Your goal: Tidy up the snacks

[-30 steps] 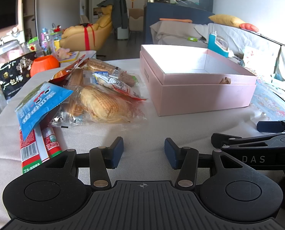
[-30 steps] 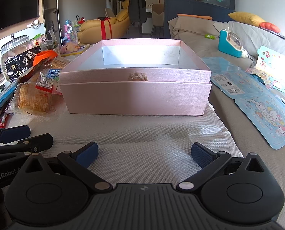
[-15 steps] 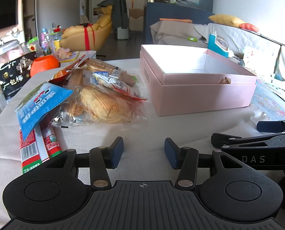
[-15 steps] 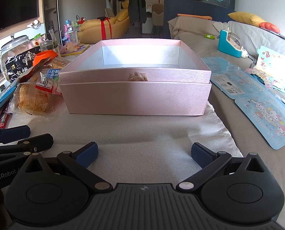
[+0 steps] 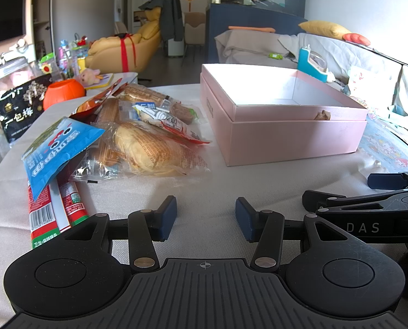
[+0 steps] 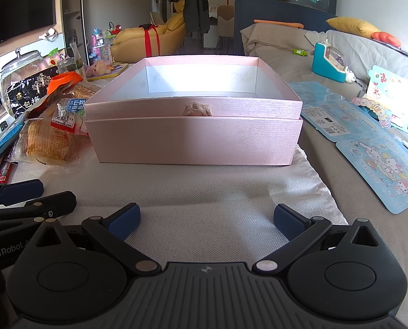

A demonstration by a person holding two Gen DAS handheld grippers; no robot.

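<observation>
Left of the left jaws, the blue packet (image 5: 57,148) covers the upper ends of the red stick packs (image 5: 46,213), whose lower ends vanish behind the gripper body. Ahead of the right jaws, the pink box (image 6: 194,142) hides its floor behind its near wall. To the right of them, the cartoon card (image 6: 382,172) is cut by the picture's edge; its print is too small to read.

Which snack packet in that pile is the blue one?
The flat blue packet with white lettering, lying on the red sausage sticks; its neighbours are clear or red wrappers.
</observation>
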